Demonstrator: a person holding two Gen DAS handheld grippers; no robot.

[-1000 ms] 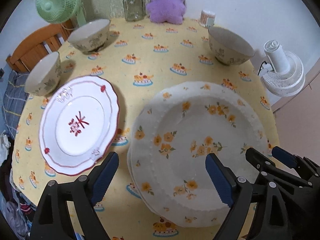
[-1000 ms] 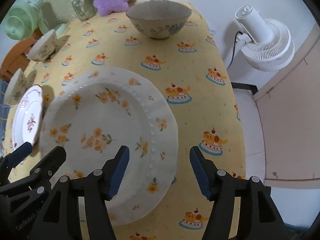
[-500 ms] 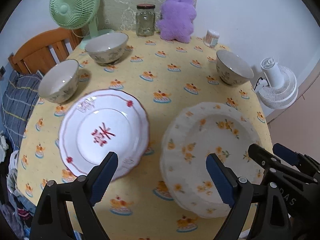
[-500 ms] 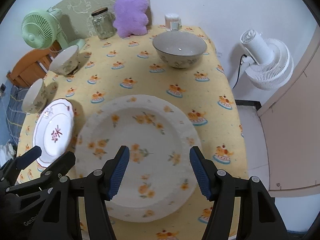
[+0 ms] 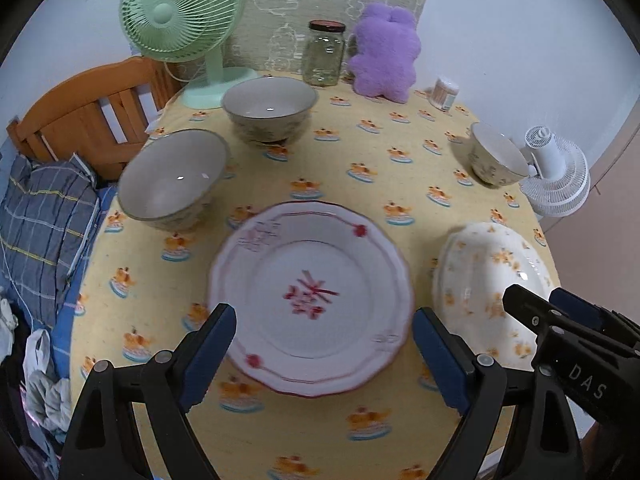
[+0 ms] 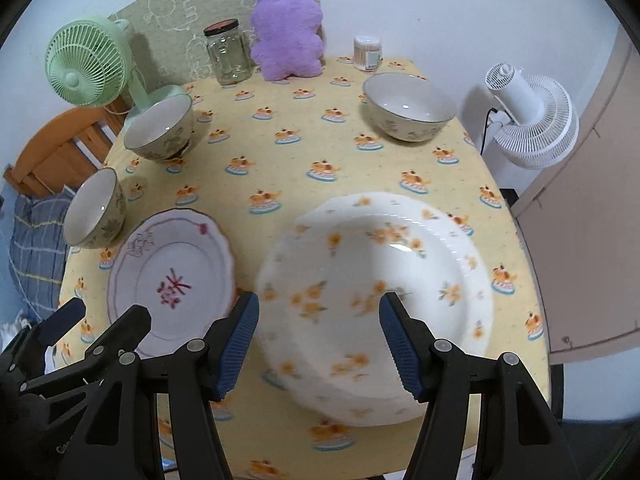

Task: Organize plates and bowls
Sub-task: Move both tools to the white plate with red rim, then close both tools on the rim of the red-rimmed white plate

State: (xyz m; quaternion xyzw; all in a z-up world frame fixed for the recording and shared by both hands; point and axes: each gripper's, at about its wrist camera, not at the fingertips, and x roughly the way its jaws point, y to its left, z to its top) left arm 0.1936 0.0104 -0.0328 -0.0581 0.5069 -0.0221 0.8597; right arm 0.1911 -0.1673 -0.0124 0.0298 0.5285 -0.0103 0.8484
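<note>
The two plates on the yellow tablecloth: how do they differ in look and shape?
The red-trimmed plate is white with a thin red rim line and a red motif at its centre; the floral plate is cream, scattered with orange flowers and has no rim line. The red-trimmed plate looks flatter and smaller, the floral plate deeper and wider. Both have scalloped edges, lie side by side on the tablecloth, and neither is gripped.

Yellow-clothed counter [image 5: 400, 184] against a white wall [image 6: 440, 8]; wooden chair [image 5: 88, 120] at left, white floor fan [image 6: 532, 120] at right.
</note>
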